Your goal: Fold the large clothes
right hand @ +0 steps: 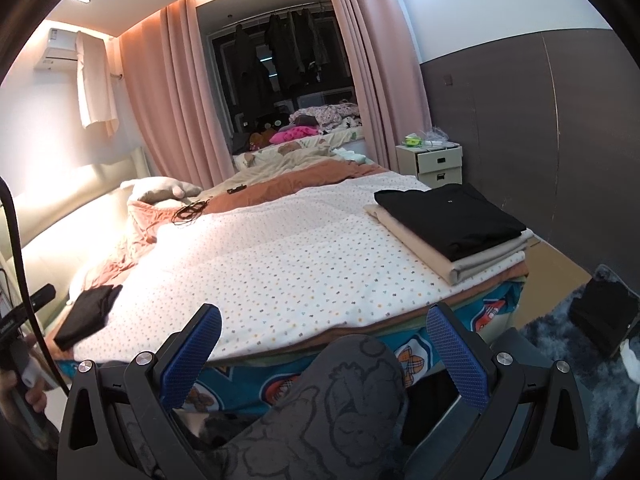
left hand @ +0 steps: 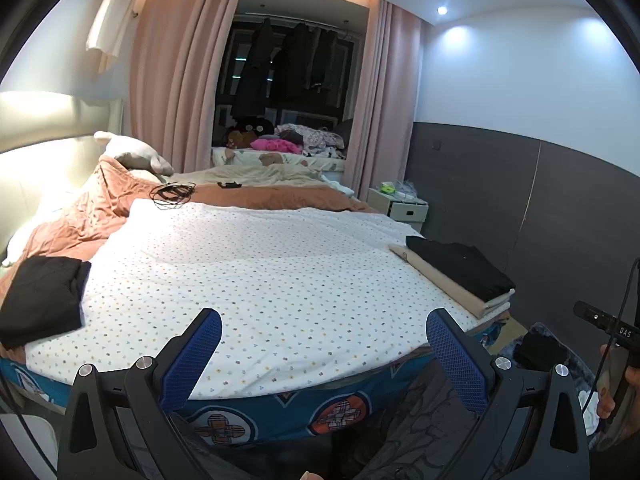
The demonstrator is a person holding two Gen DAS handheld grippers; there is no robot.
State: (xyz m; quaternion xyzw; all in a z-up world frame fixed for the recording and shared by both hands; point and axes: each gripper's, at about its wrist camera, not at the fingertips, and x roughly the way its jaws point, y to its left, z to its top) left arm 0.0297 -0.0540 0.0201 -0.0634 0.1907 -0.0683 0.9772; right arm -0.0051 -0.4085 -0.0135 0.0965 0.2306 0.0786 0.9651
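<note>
A bed with a white dotted sheet [left hand: 248, 272] fills both views [right hand: 280, 256]. A folded black garment [left hand: 460, 268] lies on folded beige clothes [left hand: 444, 280] at the bed's right edge; the stack also shows in the right wrist view [right hand: 452, 220]. Another folded black garment [left hand: 40, 296] lies at the bed's left edge, also in the right wrist view [right hand: 86, 314]. My left gripper [left hand: 324, 320] is open and empty, held off the bed's near edge. My right gripper [right hand: 324, 320] is open and empty, above a grey patterned knee [right hand: 340, 392].
An orange quilt [left hand: 100, 208], a pillow [left hand: 136, 156] and black cables [left hand: 172, 192] lie at the bed's far end. A white nightstand [right hand: 436, 164] stands by the dark wall. Dark clothing [right hand: 604, 312] lies on a furry rug at the right. The right gripper's handle [left hand: 612, 332] shows at the edge.
</note>
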